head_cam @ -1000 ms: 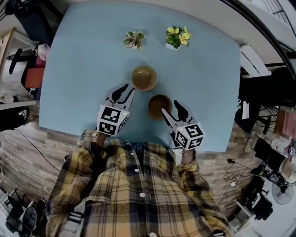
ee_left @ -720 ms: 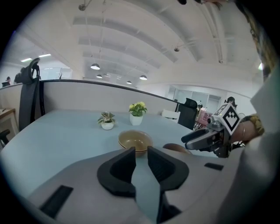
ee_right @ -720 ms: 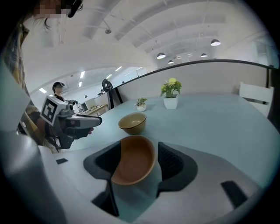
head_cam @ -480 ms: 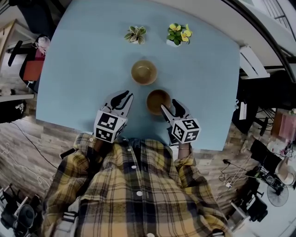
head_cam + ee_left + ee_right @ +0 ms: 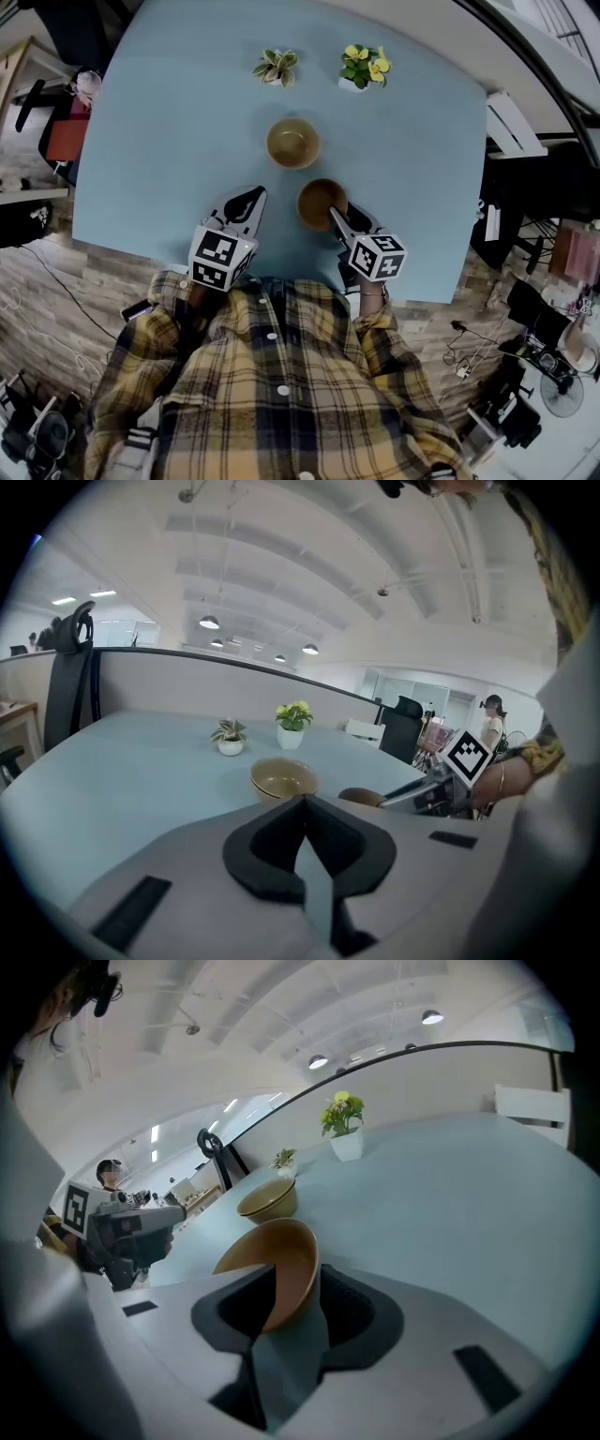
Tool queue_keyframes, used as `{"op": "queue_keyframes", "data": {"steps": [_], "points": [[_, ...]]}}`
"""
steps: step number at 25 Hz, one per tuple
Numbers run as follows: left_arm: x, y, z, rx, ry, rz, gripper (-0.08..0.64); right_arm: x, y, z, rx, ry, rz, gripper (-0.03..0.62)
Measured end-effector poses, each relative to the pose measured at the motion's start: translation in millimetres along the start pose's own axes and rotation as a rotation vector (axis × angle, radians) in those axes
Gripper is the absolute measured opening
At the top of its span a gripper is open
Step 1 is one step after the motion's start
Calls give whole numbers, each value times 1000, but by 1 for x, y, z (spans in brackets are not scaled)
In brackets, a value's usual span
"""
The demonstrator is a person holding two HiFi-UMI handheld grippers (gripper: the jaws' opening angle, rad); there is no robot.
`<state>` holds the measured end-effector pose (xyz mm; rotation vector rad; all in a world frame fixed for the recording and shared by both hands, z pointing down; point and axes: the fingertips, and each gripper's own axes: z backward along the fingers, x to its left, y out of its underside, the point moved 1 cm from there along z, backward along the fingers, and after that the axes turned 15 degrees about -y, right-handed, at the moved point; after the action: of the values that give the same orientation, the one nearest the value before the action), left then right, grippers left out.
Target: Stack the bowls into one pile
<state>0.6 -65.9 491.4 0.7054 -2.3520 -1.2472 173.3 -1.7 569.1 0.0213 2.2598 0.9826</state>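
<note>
A brown bowl sits on the pale blue table, nearer me than a tan bowl. My right gripper is at the brown bowl's near right rim. In the right gripper view the rim of the brown bowl stands between the jaws of my right gripper, one jaw inside and one outside. They have just been closing, and I see no pad pressing on it. My left gripper is shut and empty, left of the brown bowl. Beyond the left gripper in its own view is the tan bowl.
Two small potted plants stand at the table's far side behind the tan bowl. The table's near edge runs just under both grippers. Chairs, cables and equipment crowd the floor around the table.
The right gripper has sunk onto the brown bowl's rim and its jaws have narrowed around it. The left gripper's jaws have shut, and it has drifted slightly back toward me.
</note>
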Motion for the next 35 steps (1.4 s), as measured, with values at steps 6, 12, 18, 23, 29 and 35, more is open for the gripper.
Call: {"op": "queue_keyframes", "data": {"steps": [6, 12, 18, 23, 29, 35], "points": [[3, 1, -1, 6, -8, 3, -9, -6, 1, 5, -20, 10, -120, 33], [7, 4, -4, 18, -19, 8, -9, -8, 1, 6, -49, -25, -226, 23], [13, 5, -6, 23, -35, 18, -9, -5, -13, 7, -90, -49, -245, 23], [15, 5, -6, 26, -37, 27, -9, -1, -36, 0, -96, -77, -206, 23], [16, 5, -8, 32, -35, 33, -9, 6, -80, -15, -102, -99, -117, 23], [19, 6, -10, 36, -37, 42, -9, 13, -118, -41, -80, -97, -5, 23]]}}
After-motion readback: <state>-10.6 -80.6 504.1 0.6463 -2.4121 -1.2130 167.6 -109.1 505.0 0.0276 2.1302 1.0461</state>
